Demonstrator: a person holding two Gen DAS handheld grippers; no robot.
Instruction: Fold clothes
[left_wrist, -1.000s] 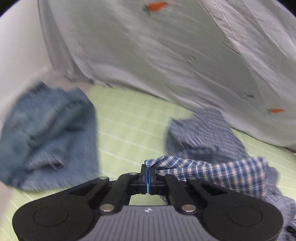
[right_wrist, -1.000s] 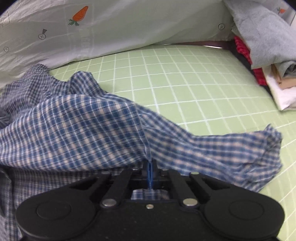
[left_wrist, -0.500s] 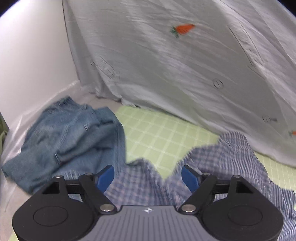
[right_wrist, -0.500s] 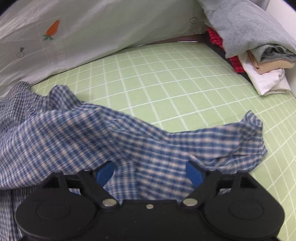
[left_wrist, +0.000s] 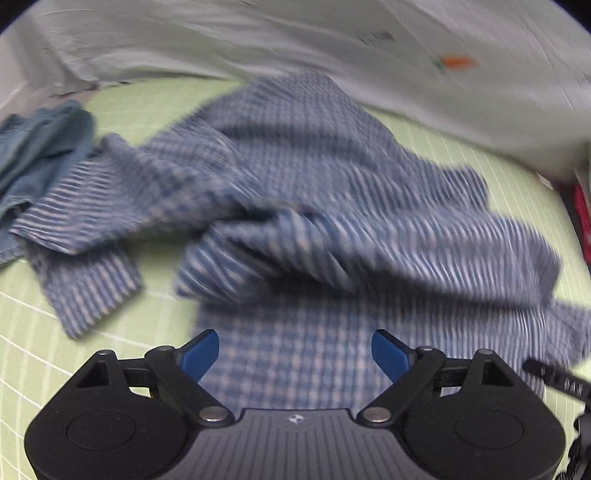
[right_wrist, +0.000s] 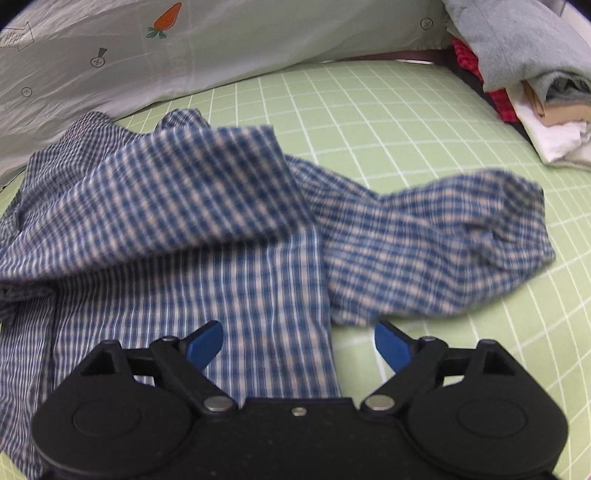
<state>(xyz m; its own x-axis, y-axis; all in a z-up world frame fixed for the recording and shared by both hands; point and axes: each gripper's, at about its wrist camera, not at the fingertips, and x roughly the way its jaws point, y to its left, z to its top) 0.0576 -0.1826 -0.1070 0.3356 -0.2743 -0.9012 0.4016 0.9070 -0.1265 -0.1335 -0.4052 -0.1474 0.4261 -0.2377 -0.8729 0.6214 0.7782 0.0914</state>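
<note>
Shirt (right_wrist: 207, 206): blue-white check. Mat (right_wrist: 369, 122): pale green, white grid. Sheet (right_wrist: 221, 44): pale grey, orange carrots. Denim (left_wrist: 33, 155): blue.

A green mat (right_wrist: 388, 122) with a white grid covers the desk. A pale sheet (right_wrist: 229, 48) printed with carrots hangs behind it.

Checked shirt (right_wrist: 192, 206) on green grid mat (right_wrist: 388, 122)

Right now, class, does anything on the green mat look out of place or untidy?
Yes. The blue checked shirt lies crumpled on the green grid mat, one flap doubled over and a sleeve bunched to the side, not flat for folding. A denim garment sits heaped at the mat's edge.
</note>
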